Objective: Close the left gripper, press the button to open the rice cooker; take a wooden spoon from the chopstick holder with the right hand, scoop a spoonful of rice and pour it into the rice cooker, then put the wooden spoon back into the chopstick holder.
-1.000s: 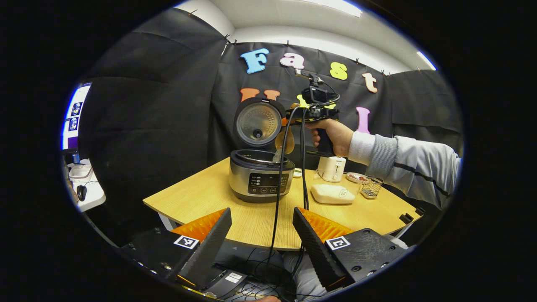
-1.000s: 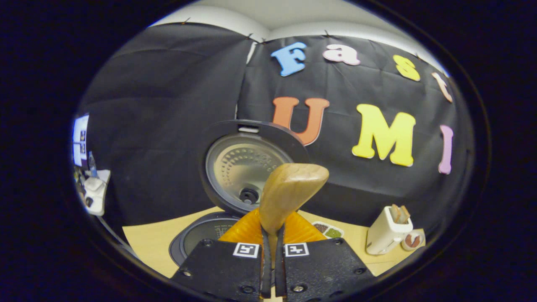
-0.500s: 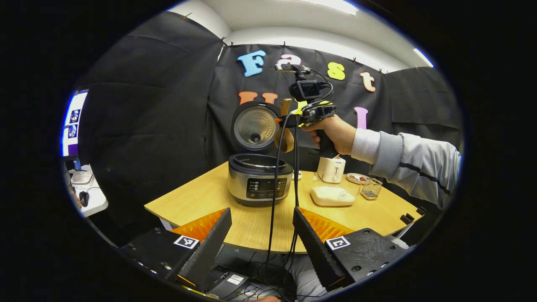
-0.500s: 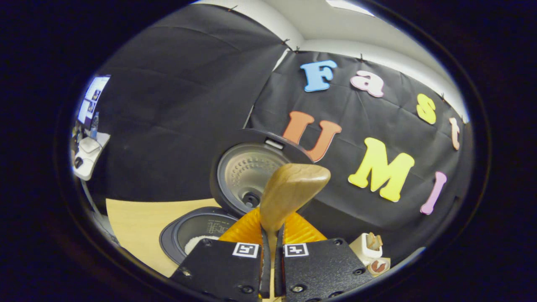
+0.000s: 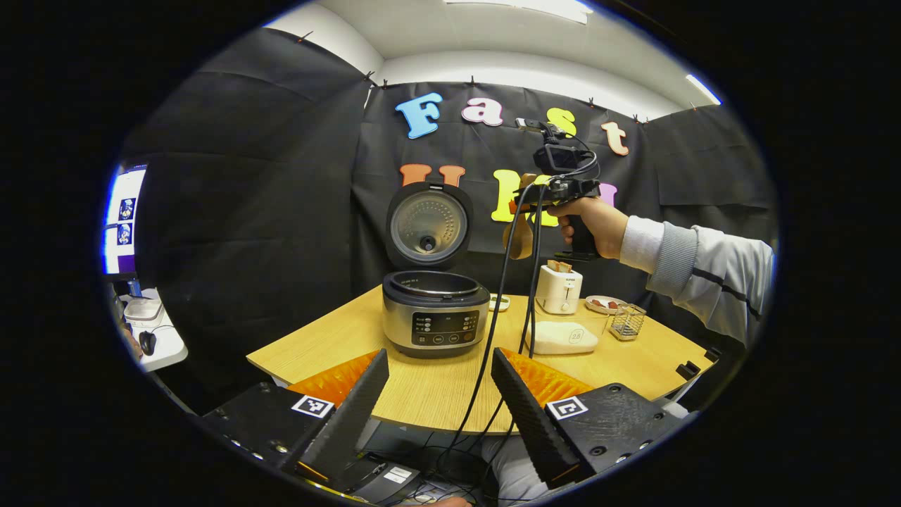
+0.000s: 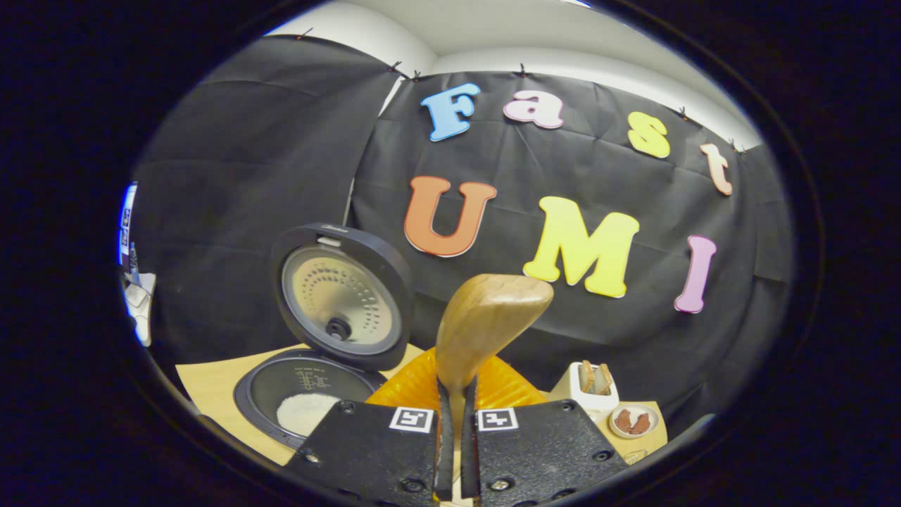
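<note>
The rice cooker (image 5: 435,315) stands on the wooden table (image 5: 331,341) with its lid (image 5: 428,227) up. In the right gripper view the open pot (image 6: 310,401) shows a small heap of white rice (image 6: 304,412). My right gripper (image 6: 456,386) is shut on the handle of the wooden spoon (image 6: 487,325), bowl end forward. From the left gripper view, that right gripper (image 5: 528,192) is held high by a hand, to the right of the cooker, with the spoon (image 5: 519,239) hanging below it. My left gripper (image 5: 440,380) hovers open at the table's near edge.
A white toaster (image 5: 559,289), a clear box of white grains (image 5: 563,336), a wire chopstick holder (image 5: 626,322) and a small dish (image 5: 604,304) sit right of the cooker. Black cables (image 5: 493,331) hang from the right gripper across the table front. A side desk (image 5: 151,331) stands far left.
The right gripper and spoon have swung from over the cooker's pot to the right, now above the toaster. The left gripper has stayed open in place.
</note>
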Motion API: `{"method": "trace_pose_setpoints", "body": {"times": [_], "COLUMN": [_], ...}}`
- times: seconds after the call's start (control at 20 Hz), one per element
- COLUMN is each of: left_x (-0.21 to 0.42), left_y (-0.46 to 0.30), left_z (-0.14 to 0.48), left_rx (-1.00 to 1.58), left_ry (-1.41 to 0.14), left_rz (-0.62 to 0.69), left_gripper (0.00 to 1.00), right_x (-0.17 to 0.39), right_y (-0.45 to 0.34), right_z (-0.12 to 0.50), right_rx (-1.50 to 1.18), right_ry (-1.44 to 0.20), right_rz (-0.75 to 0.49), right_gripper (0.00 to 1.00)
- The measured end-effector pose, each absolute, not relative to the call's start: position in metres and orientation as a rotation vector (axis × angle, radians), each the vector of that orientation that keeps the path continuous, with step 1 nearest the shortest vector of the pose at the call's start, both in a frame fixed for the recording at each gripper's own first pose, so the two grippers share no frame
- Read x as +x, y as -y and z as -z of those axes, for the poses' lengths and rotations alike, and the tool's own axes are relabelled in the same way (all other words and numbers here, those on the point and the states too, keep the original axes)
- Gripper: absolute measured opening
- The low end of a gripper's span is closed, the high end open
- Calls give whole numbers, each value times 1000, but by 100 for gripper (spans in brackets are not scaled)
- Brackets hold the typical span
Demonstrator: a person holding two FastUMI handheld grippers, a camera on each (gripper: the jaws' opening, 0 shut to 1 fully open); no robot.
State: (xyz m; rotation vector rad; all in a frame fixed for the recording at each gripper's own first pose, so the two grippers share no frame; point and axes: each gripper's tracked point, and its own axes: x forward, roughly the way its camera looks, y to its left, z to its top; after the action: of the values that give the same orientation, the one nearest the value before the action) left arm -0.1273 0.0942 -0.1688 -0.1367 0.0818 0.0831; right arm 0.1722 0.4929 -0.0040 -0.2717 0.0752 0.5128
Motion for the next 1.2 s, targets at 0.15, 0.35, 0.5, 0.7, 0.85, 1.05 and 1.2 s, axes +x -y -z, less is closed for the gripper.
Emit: {"method": "trace_pose_setpoints", "body": {"times": [0.15,0.35,0.5,0.7,0.85,1.05,1.2], "left_x": [-127,-127,-124,-118,-119,-111,-102], "left_y": [-89,-74,-63,-46,-39,-30,-19], "left_z": [153,144,141,137,133,135,134], "left_rx": [-129,-94,-95,-144,-129,-94,-99], "left_ry": [-35,-4,4,4,16,10,-1], "left_rz": [-100,-82,-60,-19,-23,-28,-13], "left_gripper": [95,94,95,94,95,95,94], "right_x": [185,205,222,242,250,260,265], "right_y": [-460,-408,-369,-316,-284,-240,-204], "right_z": [3,-11,-21,-31,-29,-17,6], "right_rx": [-250,-225,-202,-215,-195,-172,-135], "right_ry": [-102,-109,-101,-79,-78,-103,-142], "right_rz": [-500,-443,-385,-298,-269,-230,-202], "right_gripper": [10,10,10,10,13,11,11]}}
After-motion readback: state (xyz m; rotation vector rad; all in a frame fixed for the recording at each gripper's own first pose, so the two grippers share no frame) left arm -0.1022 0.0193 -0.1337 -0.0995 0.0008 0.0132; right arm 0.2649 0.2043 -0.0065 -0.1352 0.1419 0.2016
